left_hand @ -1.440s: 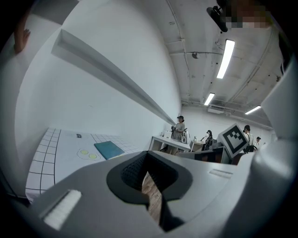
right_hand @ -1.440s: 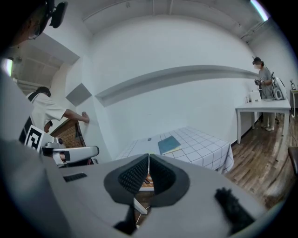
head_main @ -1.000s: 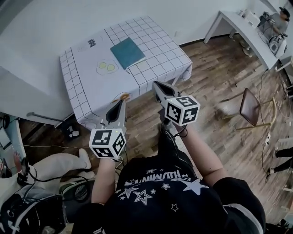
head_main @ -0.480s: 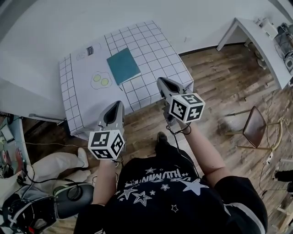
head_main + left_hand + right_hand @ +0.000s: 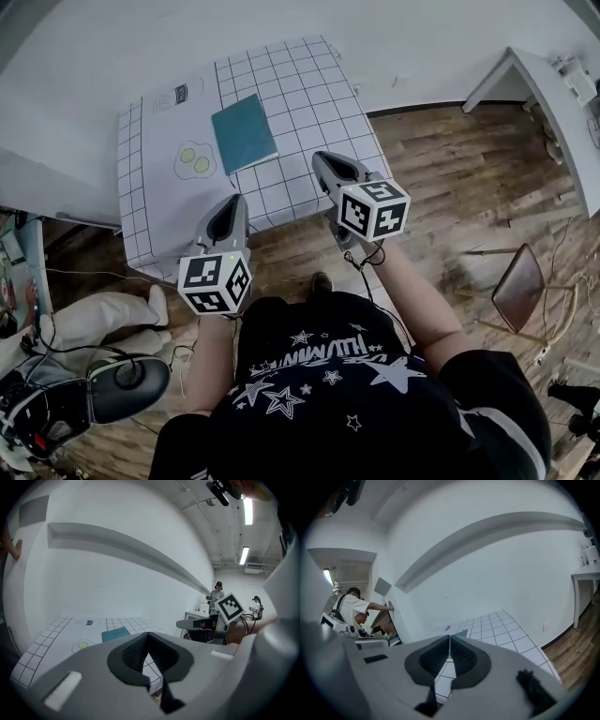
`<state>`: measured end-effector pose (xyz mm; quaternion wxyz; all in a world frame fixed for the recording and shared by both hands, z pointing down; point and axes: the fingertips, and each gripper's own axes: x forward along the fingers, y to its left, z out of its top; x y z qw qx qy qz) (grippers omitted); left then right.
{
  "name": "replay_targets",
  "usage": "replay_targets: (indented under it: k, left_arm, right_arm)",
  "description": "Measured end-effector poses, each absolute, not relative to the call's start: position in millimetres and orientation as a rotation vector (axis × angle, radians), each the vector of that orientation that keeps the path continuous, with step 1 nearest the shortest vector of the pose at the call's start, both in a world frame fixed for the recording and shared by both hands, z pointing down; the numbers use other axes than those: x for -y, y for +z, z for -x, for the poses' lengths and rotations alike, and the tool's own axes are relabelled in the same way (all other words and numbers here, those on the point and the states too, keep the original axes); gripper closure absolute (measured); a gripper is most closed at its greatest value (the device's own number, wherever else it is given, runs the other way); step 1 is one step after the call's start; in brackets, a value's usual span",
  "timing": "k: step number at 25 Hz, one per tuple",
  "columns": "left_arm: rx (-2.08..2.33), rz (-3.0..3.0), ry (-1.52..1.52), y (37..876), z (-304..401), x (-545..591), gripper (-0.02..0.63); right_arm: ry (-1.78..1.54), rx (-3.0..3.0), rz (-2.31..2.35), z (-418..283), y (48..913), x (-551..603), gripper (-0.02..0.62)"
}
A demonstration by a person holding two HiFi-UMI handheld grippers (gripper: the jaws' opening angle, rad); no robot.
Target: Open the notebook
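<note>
A closed teal notebook (image 5: 243, 133) lies flat on the white grid-cloth table (image 5: 309, 84), left of its middle. Both grippers are held at the table's near edge, short of the notebook and not touching it. My left gripper (image 5: 233, 200) is shut with nothing in it, its tip over the cloth's front left part. My right gripper (image 5: 324, 161) is also shut and empty, over the front right part. The left gripper view shows the notebook (image 5: 115, 633) just beyond the shut left gripper (image 5: 148, 633). In the right gripper view only a teal sliver of the notebook (image 5: 461, 633) shows past the shut right gripper (image 5: 449, 637).
A fried-egg drawing (image 5: 192, 161) is printed on the cloth left of the notebook. A white desk (image 5: 553, 89) stands at the right and a brown chair (image 5: 518, 286) on the wood floor. Cables and gear (image 5: 56, 403) lie at the lower left. A person (image 5: 351, 609) stands by the wall.
The person has stepped toward the table. Both grippers moved forward from over the floor to the table's near edge, still shut. The notebook has not moved.
</note>
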<state>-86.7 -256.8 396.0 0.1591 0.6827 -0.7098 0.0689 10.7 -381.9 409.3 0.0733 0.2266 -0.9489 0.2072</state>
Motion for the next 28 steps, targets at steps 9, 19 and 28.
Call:
replay_targets:
  k: [9,19,28]
  left_arm:
    - [2.066,-1.883,0.297,422,97,273,0.563]
    - [1.998,-1.970,0.569,476,114,331,0.408]
    - [1.957,-2.044,0.974,530,114,396,0.328]
  right_arm:
    - [0.690,2.804,-0.636,5,439,392,0.578]
    - [0.698,2.694,-0.735,20,466,420,0.578]
    - [0.768,2.613,-0.898,21,483,456,0.578]
